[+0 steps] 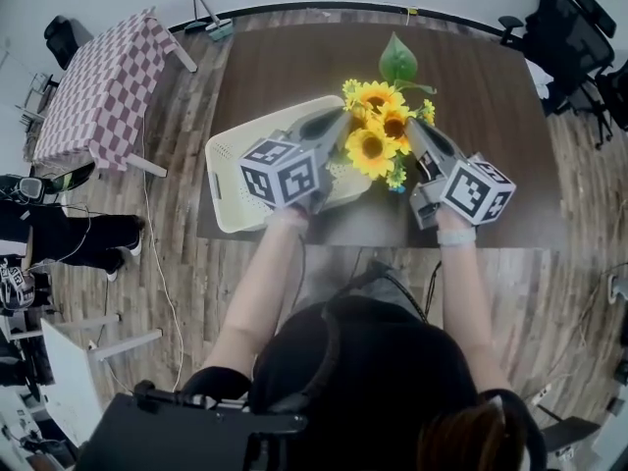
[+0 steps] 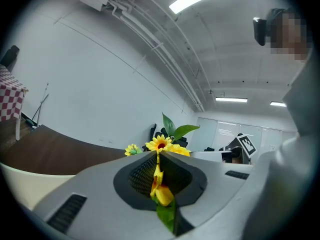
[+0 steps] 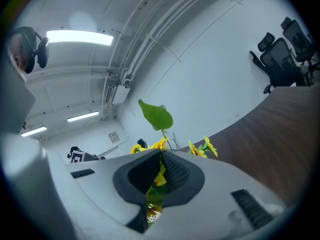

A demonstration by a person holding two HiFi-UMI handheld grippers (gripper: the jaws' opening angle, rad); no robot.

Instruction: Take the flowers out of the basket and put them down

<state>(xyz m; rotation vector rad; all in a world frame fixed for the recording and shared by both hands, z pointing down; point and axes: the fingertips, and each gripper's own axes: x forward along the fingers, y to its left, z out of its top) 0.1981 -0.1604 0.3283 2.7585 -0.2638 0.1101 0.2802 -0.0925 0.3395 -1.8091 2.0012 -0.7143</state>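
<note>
You have your left claw (image 1: 343,126) and right claw (image 1: 414,133) both clamped on the flowers (image 1: 377,124) from opposite sides, steadying the bunch above the desk's (image 1: 500,96) middle, just beside the basket (image 1: 228,189) near its left edge.

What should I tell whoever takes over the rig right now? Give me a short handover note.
Left gripper: shut on the flowers, with petals and a leaf pinched between its jaws.
Right gripper: shut on the same bunch from the other side.
Flowers: held up between both grippers at the right end of the basket, above the brown table.
Done: the bunch is gripped and raised.
Left to do: move it clear of the basket, lay it on the table, then open both grippers. The stems are hidden, so check that they are out of the basket.
</note>
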